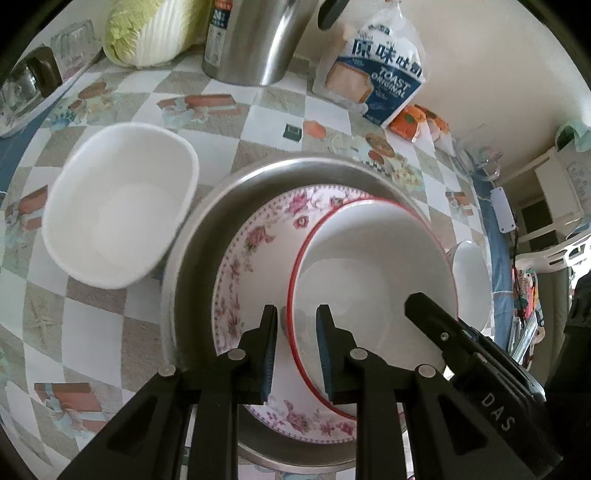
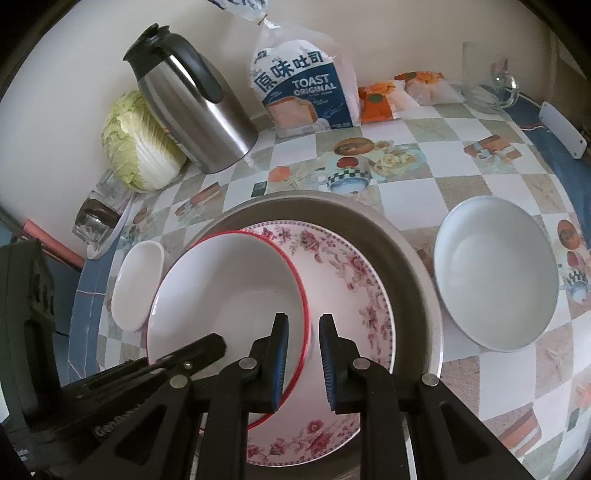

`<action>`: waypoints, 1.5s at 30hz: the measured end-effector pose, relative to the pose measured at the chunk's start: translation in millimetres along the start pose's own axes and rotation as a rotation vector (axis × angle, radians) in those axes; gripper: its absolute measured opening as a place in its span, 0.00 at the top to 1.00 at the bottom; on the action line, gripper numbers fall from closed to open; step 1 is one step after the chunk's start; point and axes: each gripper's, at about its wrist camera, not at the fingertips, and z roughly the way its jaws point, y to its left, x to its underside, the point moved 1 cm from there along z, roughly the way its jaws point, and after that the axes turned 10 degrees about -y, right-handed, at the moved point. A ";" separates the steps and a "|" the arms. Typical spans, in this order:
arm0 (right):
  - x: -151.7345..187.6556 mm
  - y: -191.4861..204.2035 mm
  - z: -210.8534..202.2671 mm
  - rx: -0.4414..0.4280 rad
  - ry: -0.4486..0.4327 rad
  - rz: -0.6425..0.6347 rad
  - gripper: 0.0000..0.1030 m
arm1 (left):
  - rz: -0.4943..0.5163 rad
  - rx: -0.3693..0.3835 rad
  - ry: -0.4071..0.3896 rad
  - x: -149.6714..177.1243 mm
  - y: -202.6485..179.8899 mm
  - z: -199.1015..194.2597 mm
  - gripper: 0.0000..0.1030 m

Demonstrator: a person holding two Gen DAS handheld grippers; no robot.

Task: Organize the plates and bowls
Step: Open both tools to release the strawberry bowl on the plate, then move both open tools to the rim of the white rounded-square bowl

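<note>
In the metal pan (image 1: 207,236), at 3 o'clock on the flowered plate (image 1: 255,236), our left fingers (image 1: 295,350) and right fingers (image 2: 303,354), both narrow, straddle the red-rimmed bowl (image 1: 373,258) rim, seemingly seating it.

- Steel basin (image 1: 199,236): near rim is cut off by the lower edge and covered by the gripper bodies in both views.
- Floral plate (image 2: 354,280): one side is hidden under the red-rimmed bowl (image 2: 229,280).
- Kettle (image 1: 258,40): top is cut off in the left wrist view.
- Cabbage (image 1: 147,29): partly cropped at the upper edge.
- Small dish (image 1: 471,280): half hidden behind the red-rimmed bowl.
- Toast bag (image 2: 303,92): small print is too small to be read.
</note>
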 end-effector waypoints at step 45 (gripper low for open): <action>-25.8 12.2 -54.3 0.024 -0.267 -0.029 0.00 | -0.117 -0.194 -0.244 -25.4 47.0 -69.8 0.10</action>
